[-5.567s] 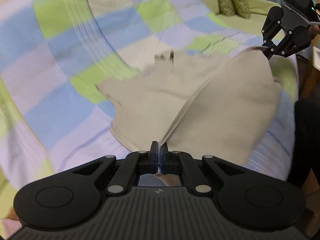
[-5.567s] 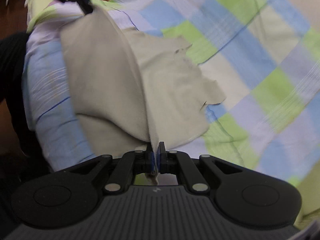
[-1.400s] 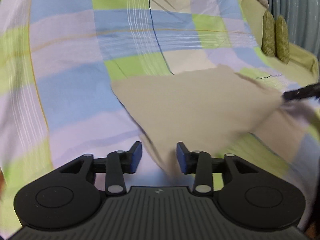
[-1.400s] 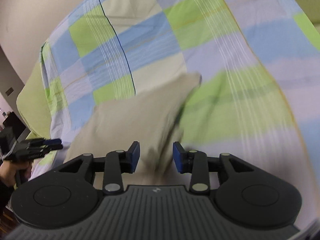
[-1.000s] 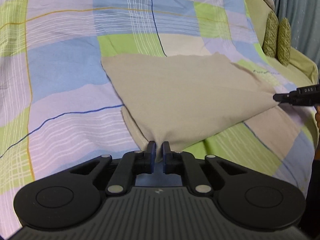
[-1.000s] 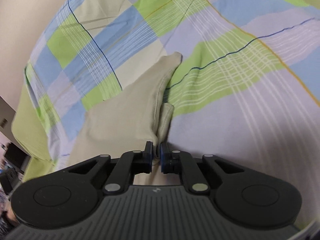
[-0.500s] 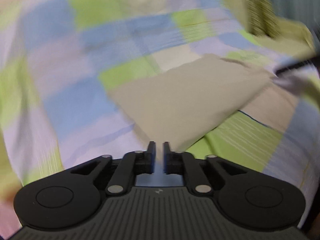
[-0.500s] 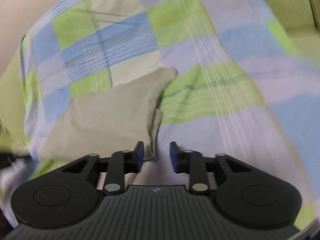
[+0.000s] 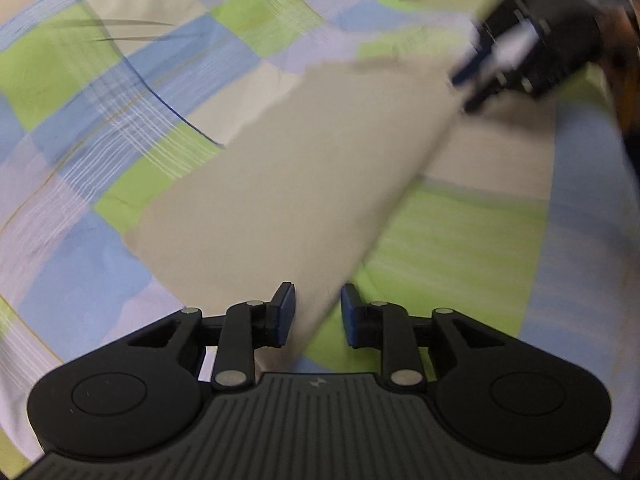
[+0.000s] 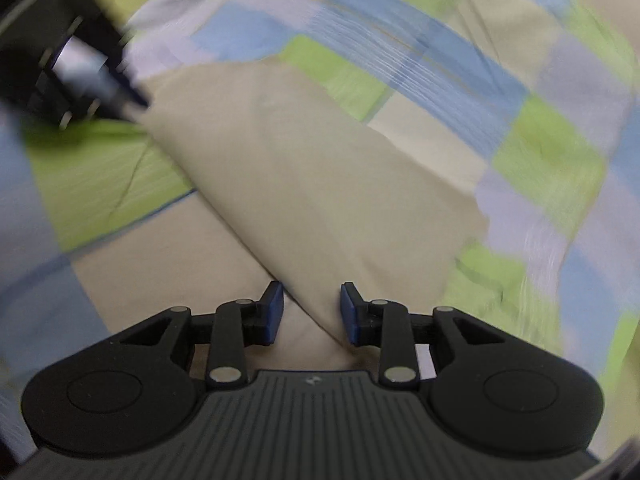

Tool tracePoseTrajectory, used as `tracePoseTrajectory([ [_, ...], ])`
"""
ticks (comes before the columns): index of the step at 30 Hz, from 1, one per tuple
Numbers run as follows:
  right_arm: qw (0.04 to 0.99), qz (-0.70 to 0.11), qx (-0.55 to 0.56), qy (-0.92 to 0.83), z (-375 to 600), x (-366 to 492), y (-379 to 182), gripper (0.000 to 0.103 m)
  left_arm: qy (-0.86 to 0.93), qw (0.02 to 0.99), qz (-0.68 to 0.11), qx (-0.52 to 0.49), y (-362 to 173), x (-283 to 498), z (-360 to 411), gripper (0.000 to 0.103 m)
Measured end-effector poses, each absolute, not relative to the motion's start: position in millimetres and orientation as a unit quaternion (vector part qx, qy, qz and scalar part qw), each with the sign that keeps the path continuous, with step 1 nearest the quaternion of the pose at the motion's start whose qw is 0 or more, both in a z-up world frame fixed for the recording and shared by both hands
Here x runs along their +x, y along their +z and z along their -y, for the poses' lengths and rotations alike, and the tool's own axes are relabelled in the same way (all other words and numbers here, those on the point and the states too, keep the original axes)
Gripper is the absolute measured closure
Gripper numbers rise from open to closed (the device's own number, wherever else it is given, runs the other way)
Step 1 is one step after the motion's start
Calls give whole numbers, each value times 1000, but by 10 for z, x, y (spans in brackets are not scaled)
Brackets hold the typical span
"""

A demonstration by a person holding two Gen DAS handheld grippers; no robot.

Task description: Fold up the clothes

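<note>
Beige garment [image 9: 288, 184] lying folded flat on checked bed [image 9: 120, 92]; left gripper [image 9: 316, 312] and right gripper [image 10: 311, 310] parted, empty, straddling opposite corners, apparently for regrasping

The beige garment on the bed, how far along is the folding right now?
Partly done. The beige garment lies on the checked bedspread as a flat folded strip. In hand: nothing, as the left tool and right tool are both open, each with an end of the strip between its fingers. Probably left: closing on those ends and folding again, though blur hides edge detail.
</note>
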State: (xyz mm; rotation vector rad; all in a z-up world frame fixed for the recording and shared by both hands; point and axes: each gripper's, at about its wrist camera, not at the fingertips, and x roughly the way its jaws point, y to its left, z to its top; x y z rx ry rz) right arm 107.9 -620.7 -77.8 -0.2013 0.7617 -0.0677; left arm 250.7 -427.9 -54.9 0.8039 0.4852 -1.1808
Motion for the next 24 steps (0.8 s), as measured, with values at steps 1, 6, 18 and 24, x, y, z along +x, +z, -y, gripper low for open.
tracePoseTrajectory([
  [1,932,-356,-55,-38,6287,992,-703,69,-540,728,-217,363,-488,2559,4334,65],
  [6,935,-298,163,-102,6642,611,-669,57,-575,706,-187,371,-191,3016,5006,47],
  [18,928,-250,254,-111,6660,501,-1080,49,-673,590,-254,368,-834,4040,6853,42],
  [24,932,-247,249,-94,6690,444,-1092,48,-681,532,-289,411,-957,4114,7116,36],
])
